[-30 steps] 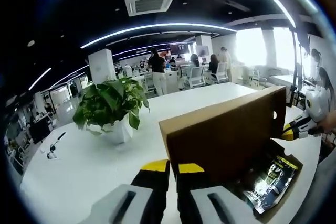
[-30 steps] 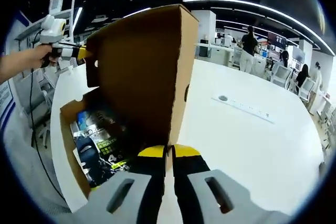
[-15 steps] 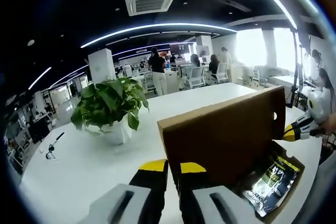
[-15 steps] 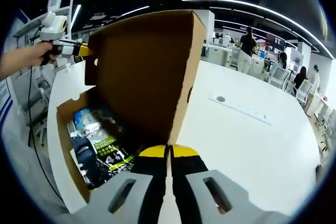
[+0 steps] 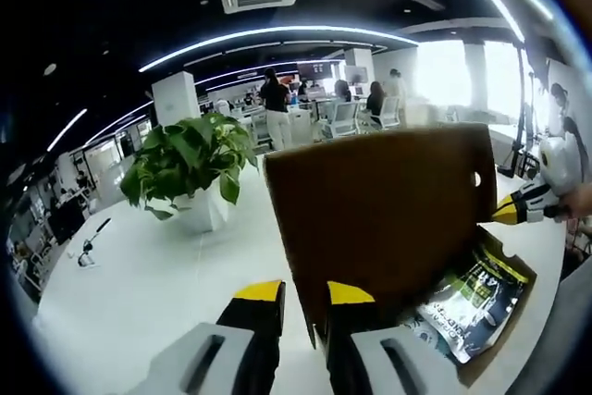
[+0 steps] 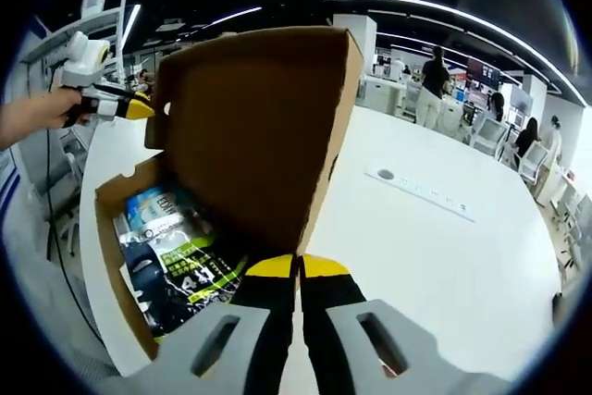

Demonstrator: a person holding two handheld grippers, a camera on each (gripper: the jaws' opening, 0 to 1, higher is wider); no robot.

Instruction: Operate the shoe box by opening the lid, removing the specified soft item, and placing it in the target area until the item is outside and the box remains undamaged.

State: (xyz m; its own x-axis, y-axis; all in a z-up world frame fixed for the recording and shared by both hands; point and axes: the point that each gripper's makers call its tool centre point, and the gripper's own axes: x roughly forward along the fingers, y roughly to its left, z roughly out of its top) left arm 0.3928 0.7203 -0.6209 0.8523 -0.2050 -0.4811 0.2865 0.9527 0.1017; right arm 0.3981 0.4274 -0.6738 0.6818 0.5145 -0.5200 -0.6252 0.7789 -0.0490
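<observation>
- Your left gripper (image 5: 303,295) pinches the near corner of the shoe box lid (image 5: 379,219). Its yellow-tipped fingers (image 5: 258,291) sit close together, with the brown cardboard edge between them.
- Your right gripper (image 6: 297,267) has its fingers (image 6: 268,267) pressed together on the other corner of the same lid, right at the bottom of the flap.
- The lid stands up, nearly straight, between your two grippers.
- The shoe box (image 6: 113,265) lies open on the white bench (image 6: 435,256).
- The soft packet (image 6: 180,270) lies inside the box, below the raised lid and to the left of your right fingers. In the left gripper view it (image 5: 467,298) lies to the right of your fingers.
- The packet is shiny, black with green and blue. You can read a big "4" on it. The smaller writing is too tiny to read.
- A potted plant (image 5: 185,173) stands on the bench, well apart from the box.
</observation>
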